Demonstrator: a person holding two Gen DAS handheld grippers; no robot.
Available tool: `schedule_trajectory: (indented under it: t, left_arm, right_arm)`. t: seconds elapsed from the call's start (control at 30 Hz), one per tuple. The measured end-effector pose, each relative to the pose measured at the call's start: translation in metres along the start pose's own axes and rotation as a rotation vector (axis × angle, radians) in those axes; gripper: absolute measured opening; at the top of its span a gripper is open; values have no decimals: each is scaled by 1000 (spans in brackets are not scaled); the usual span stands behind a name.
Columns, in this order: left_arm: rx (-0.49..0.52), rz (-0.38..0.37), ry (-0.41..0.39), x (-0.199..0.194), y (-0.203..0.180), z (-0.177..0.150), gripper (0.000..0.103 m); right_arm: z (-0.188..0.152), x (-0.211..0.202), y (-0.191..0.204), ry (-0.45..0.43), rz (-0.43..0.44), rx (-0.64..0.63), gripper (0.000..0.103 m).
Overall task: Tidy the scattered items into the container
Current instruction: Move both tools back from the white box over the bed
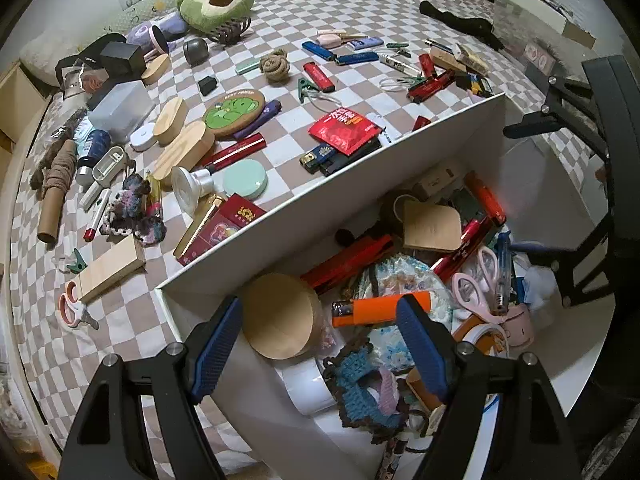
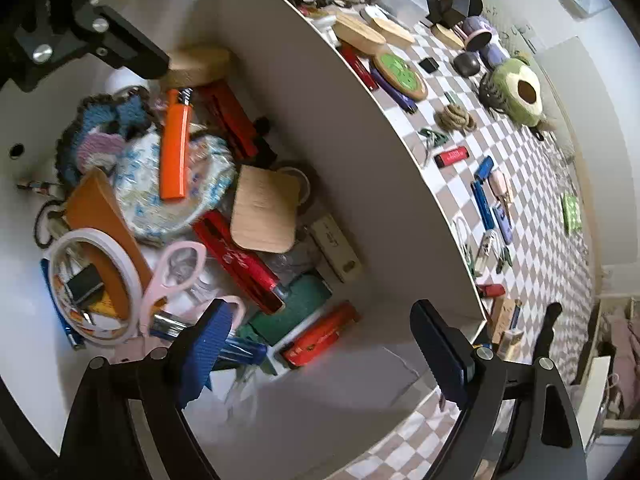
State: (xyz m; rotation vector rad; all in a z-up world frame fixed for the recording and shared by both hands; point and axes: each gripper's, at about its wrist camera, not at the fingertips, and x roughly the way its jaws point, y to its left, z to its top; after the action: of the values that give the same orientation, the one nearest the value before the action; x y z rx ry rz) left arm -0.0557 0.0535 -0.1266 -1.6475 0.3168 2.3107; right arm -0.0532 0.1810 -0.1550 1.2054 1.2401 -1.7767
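A white box [image 1: 344, 168] stands on the checkered bedspread, holding several items: an orange lighter [image 1: 380, 309], a round wooden lid [image 1: 280, 316], pink scissors [image 1: 476, 284], red lighters. My left gripper [image 1: 320, 340] hovers open and empty over the box's near end, above the orange lighter. My right gripper [image 2: 320, 344] is open and empty over the box's other end [image 2: 360, 152]; the orange lighter [image 2: 175, 148] and pink scissors [image 2: 172, 272] lie below it. The right gripper's body shows at the right of the left wrist view [image 1: 580, 120]. Scattered items remain on the bed.
On the checkered bedspread [image 1: 280, 64] lie lighters, a red packet [image 1: 344, 130], wooden lids, a green coaster [image 1: 234, 112], a mint compact [image 1: 245, 179], a wooden block [image 1: 110, 270], scissors [image 1: 74, 312], a cardboard tube [image 1: 56, 196], and an avocado plush [image 1: 216, 2].
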Motion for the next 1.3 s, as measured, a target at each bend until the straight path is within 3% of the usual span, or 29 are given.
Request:
schedule_trajectory:
  t: [0.03, 0.3, 0.63, 0.77, 1.3]
  left_arm:
    - [-1, -1, -8, -2, -1, 0, 93]
    - [-1, -10, -64, -12, -1, 4, 103]
    - [-21, -24, -126, -23, 2, 7, 103]
    - [-44, -25, -164, -30, 6, 9, 103]
    - [-99, -33, -420, -84, 13, 14, 103]
  right_arm:
    - [-1, -3, 0, -16, 16, 0, 103]
    - [-2, -15, 1, -64, 98, 54, 103]
    - [0, -34, -2, -151, 149, 111, 103]
    - [3, -49, -10, -228, 143, 164, 103]
    - [-6, -107, -63, -515, 147, 433, 103]
